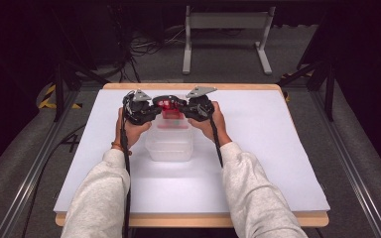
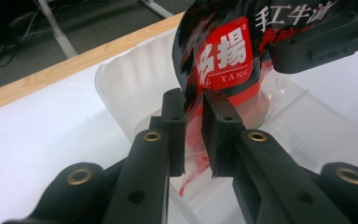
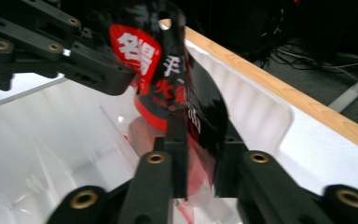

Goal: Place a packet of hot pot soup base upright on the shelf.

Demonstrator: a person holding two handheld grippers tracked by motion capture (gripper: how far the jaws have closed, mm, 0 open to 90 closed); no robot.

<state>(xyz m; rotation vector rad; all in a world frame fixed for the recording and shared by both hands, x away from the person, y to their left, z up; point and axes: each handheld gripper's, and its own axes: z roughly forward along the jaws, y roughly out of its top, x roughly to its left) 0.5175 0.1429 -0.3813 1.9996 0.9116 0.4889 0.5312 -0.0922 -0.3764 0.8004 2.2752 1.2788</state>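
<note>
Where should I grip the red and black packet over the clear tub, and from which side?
Take the packet by its flat side edges, one gripper from each side, as the left gripper and right gripper sit now. It hangs upright over the clear tub, thin and floppy, so pinching across the film near an edge looks safest.

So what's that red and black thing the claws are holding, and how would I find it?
Look at the white table, toward its far edge, where the clear plastic tub sits. Just above the tub, a shiny packet hangs between the left claw and the right claw. It is the one red and black thing there, with white Chinese writing on a red patch.
</note>
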